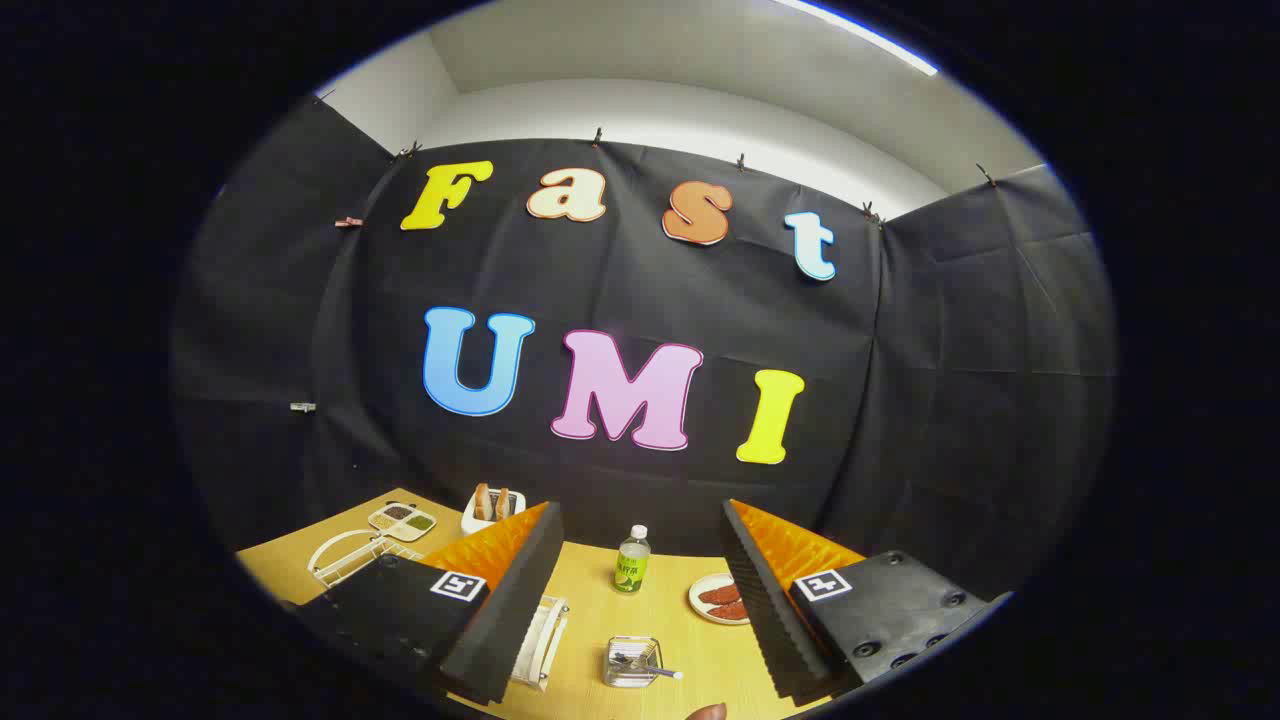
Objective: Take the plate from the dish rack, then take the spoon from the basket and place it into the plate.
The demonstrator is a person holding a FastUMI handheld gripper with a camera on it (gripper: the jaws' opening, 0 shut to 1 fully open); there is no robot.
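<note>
Hovering high above the table (680, 620), the gripper (640, 590) hangs wide apart, holding nothing. By its left finger sits the white dish rack (545, 640), its plate hidden from me. Between the fingers, slightly right, the clear basket (632, 662) holds the spoon (650, 667), handle pointing right.

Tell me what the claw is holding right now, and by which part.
Nothing. The claw is open, its fingers spread wide above the table.

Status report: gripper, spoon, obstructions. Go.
Gripper open, empty, above table. Spoon in basket between fingers. Bottle beyond.
</note>
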